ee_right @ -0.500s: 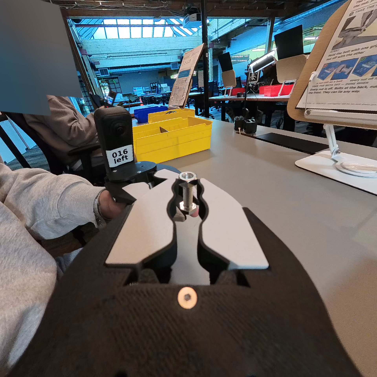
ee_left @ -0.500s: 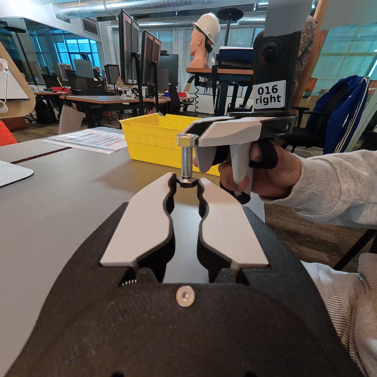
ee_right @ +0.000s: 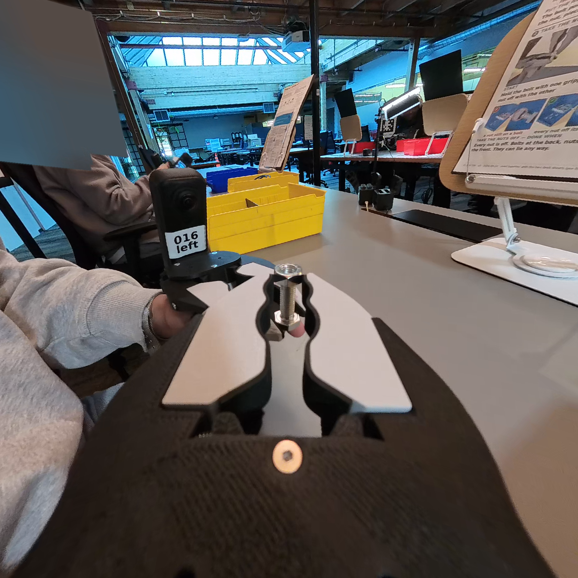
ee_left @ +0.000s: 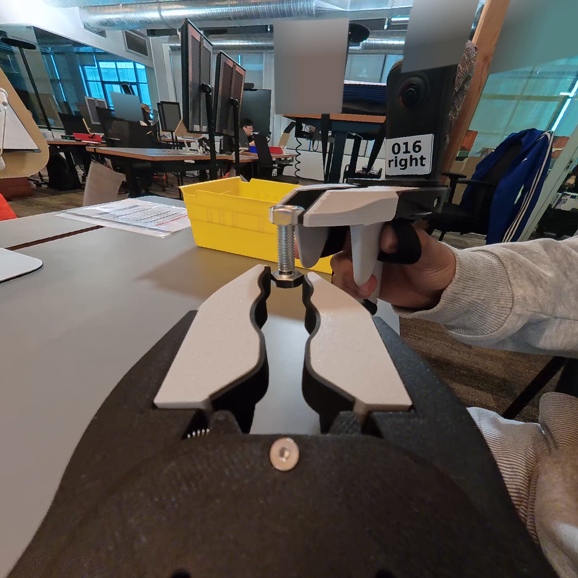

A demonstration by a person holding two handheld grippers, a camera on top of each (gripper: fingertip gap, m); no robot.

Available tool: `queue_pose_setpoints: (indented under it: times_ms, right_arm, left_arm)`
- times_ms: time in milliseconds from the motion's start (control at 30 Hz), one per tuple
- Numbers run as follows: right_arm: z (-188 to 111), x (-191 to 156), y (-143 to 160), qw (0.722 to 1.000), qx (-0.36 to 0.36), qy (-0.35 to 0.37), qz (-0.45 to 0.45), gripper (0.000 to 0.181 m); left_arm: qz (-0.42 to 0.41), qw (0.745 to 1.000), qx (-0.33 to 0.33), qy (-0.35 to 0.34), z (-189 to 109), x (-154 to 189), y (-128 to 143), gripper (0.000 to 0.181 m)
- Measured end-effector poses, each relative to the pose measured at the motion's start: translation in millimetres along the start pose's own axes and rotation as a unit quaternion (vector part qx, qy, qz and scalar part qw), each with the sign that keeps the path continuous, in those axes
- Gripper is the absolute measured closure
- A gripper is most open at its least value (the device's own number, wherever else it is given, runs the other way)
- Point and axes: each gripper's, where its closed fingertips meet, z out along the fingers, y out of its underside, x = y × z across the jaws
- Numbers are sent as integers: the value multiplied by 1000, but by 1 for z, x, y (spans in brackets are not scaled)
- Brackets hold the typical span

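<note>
A silver bolt (ee_left: 286, 247) stands upright above the grey table (ee_left: 93, 297), with a hex nut (ee_left: 286, 280) threaded on near its lower end. My left gripper (ee_left: 285, 276) is shut on the nut, which sits between its fingertips. My right gripper (ee_left: 295, 214) comes in from the right, held by a hand, and is shut on the bolt's hex head. In the right wrist view my right gripper (ee_right: 287, 278) clamps the bolt (ee_right: 287, 297) at its head, and the nut (ee_right: 287, 317) is below. There the left gripper (ee_right: 275, 332) reaches in from the left under the nut.
A yellow divided bin (ee_left: 237, 215) stands on the table just behind the bolt; it also shows in the right wrist view (ee_right: 266, 215). A laminated sheet (ee_left: 128, 214) lies at the left. A white stand (ee_right: 513, 262) holding an instruction board is at the right. A person sits in a chair (ee_right: 93, 203) nearby. My left and right fingertips are right by each other.
The right gripper has levelled slightly about the bolt head. The bolt, the nut and the left gripper stay where they were.
</note>
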Motion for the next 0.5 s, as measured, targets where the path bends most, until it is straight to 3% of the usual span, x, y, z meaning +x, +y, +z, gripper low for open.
queue_pose_setpoints:
  times_ms: [500]
  right_arm:
    - [1, -4, -2, 1000, 7, -8, -9, 157]
  left_arm:
    - [-13, 1000, 7, -9, -2, -6, -2, 160]
